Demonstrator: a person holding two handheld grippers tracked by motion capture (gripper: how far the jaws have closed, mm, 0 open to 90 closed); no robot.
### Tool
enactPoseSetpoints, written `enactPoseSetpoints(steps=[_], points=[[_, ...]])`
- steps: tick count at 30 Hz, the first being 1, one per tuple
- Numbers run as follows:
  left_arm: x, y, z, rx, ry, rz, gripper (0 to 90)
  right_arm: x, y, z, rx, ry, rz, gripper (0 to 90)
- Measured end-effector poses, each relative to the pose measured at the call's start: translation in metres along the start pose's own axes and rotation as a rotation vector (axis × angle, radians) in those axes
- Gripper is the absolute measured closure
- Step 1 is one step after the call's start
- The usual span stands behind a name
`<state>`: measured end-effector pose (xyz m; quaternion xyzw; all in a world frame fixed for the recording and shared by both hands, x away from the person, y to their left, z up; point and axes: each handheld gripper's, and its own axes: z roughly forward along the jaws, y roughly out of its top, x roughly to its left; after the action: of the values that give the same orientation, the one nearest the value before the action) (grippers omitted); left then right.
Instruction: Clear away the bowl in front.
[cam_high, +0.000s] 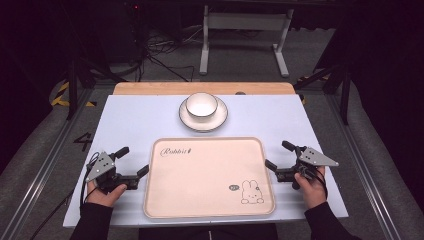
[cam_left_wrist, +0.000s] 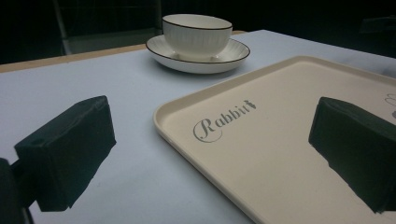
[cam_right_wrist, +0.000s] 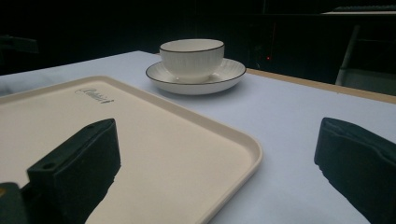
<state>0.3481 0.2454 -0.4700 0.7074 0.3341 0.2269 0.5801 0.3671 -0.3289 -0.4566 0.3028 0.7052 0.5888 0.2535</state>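
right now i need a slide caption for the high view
Two hand-held grippers, left gripper and right gripper, open beside a cream rabbit tray, bowl on saucer beyond.

- My left hand grips the back of the left gripper low at my left side, forearm coming up from the near edge in a dark sleeve.
- Its two black jaws stand wide apart with nothing between them — one angled forward, one angled inward.
- My right hand holds the right gripper the same way at my right.
- Its jaws are spread wide too — nothing held, pointing inward and forward.
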Motion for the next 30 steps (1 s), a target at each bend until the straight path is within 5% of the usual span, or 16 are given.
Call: enactPoseSetpoints(steps=[5, 13, 20, 30], points=[[0.001, 0.001, 0.002, 0.016, 0.031, -0.038, 3.1, -0.002, 0.000, 0.000, -0.003, 0.007, 0.020, 0.7], [0.002, 0.005, 0.001, 0.027, 0.019, -0.081, 3.6, -0.003, 0.000, 0.001, 0.003, 0.012, 0.028, 0.8], [0.001, 0.012, -0.001, 0.018, 0.013, -0.096, 4.1, -0.006, 0.001, 0.003, 0.027, 0.025, 0.048, 2.0], [-0.006, 0.026, -0.001, 0.003, -0.017, -0.067, 5.3, -0.004, 0.001, 0.003, 0.029, 0.040, 0.025, 3.6]])
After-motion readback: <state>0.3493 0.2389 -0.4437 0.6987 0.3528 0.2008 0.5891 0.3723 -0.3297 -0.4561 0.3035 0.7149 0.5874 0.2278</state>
